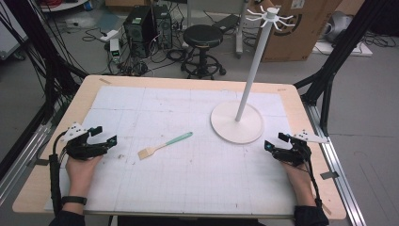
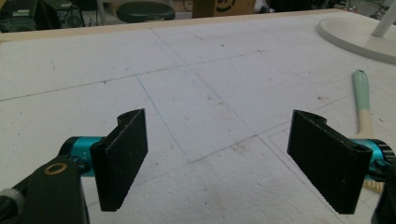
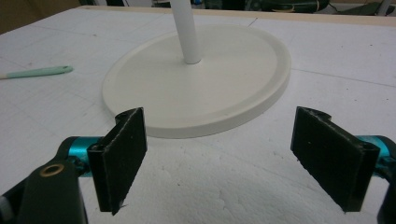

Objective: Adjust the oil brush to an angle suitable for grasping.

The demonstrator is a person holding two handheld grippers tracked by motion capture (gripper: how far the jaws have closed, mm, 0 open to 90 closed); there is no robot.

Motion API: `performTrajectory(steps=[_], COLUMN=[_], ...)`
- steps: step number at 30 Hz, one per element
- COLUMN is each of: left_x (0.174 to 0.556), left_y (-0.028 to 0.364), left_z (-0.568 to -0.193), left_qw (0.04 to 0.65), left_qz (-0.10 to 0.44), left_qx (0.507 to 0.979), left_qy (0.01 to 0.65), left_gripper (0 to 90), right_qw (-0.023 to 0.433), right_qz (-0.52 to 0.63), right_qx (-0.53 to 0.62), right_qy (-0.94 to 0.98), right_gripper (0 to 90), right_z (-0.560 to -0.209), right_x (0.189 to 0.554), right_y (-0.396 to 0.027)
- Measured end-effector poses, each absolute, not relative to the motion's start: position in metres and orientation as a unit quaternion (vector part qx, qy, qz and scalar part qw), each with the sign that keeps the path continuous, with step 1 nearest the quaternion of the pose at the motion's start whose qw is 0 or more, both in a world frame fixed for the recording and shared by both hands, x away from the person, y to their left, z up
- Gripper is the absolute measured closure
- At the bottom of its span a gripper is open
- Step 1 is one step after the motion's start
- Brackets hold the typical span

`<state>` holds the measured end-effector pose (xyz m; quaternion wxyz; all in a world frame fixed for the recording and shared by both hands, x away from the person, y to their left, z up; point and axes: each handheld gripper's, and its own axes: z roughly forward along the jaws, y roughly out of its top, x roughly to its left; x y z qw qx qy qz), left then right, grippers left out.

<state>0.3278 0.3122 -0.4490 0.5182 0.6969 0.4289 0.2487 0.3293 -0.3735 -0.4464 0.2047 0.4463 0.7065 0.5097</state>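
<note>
Flat on the mat lies the brush (mint handle, pale bristles).

The table has a pale wood rim under a white, matt, foam-like sheet, pitted and scuffed. The brush has a smooth mint plastic handle, a bare wood neck and straw-coloured bristles. The stand looks smooth, matt white. Each tool's pads are rough black rubber

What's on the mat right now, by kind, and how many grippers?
Brush: 1
White stand with hook top: 1
Open grippers: 2, left gripper and right gripper
Total: 4
</note>
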Motion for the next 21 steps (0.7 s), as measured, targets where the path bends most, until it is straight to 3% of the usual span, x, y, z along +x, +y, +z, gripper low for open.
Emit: performTrajectory(steps=[21], left_x=[0.323], left_y=[0.314], left_z=[-0.433], left_qw=[0.557], left_qz=[0.219], left_qx=[0.685], left_qy=[0.415], left_gripper=[11.8], right_qw=[0.202], right_qz=[0.511], right_qx=[0.443], right_qy=[0.708], right_gripper=[17.5], right_z=[-0.447], right_x=[0.330], right_y=[-0.374])
